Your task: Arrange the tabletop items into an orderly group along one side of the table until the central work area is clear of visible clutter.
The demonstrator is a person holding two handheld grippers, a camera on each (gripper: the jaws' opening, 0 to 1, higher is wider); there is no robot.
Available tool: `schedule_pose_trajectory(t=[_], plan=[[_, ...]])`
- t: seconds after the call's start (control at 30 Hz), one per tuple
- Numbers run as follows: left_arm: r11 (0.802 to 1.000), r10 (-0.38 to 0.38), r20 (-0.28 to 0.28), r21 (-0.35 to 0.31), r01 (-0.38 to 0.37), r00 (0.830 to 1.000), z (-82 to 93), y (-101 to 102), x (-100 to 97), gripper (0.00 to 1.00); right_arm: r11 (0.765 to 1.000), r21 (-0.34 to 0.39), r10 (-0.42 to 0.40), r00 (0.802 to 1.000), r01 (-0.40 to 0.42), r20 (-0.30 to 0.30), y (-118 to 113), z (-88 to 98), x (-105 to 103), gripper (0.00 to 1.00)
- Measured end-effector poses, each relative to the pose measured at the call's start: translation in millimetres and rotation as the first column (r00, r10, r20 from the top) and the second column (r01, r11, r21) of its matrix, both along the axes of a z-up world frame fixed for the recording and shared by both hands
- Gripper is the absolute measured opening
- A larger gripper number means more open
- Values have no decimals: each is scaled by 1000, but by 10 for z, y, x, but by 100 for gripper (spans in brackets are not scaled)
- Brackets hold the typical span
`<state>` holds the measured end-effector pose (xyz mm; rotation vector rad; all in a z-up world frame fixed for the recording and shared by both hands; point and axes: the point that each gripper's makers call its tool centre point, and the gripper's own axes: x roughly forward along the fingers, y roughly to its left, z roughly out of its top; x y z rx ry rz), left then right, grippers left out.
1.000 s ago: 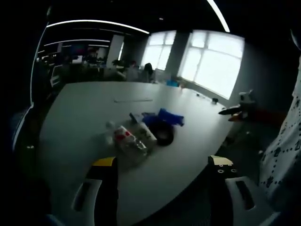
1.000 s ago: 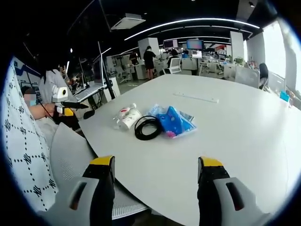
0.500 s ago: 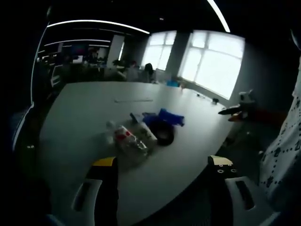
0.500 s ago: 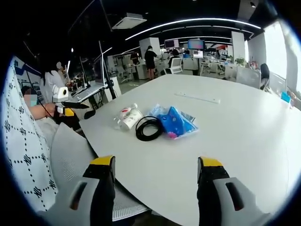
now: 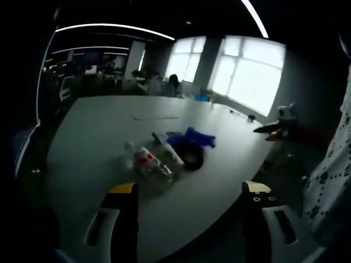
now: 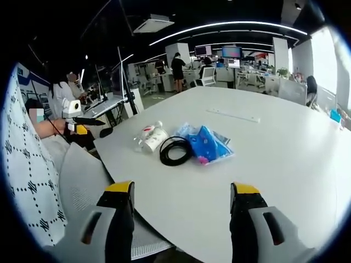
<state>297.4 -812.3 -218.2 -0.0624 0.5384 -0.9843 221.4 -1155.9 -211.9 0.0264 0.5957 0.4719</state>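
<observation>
- Nothing on the desk [image 6: 285, 153] has shifted since a second ago; both views have only drifted a touch with the hands.
- Left tongs [image 5: 189, 189] stand wide apart over the near desk edge, holding nothing.
- Right tongs [image 6: 181, 189] likewise gape wide and bare.
- 3 items lie clustered near the desk's middle: a black coiled cable [image 6: 175, 150], touching a blue plastic packet [image 6: 208, 143] on one side, with a clear bottle [image 6: 149, 137] lying flat just beside it on the other.
- From the left gripper view, the bottle [image 5: 149, 164] lies nearest, the cable [image 5: 192, 156] and packet [image 5: 193, 138] behind.
- A thin white strip [image 6: 233, 114] lies well apart, farther along.
</observation>
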Motion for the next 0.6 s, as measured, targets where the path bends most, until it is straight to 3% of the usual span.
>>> schedule_pose_trajectory(t=[0.6], plan=[[1000, 5, -2, -1, -5, 1000, 6, 19, 31, 74, 999, 0, 50, 999, -50, -1, 136, 44, 144, 69]])
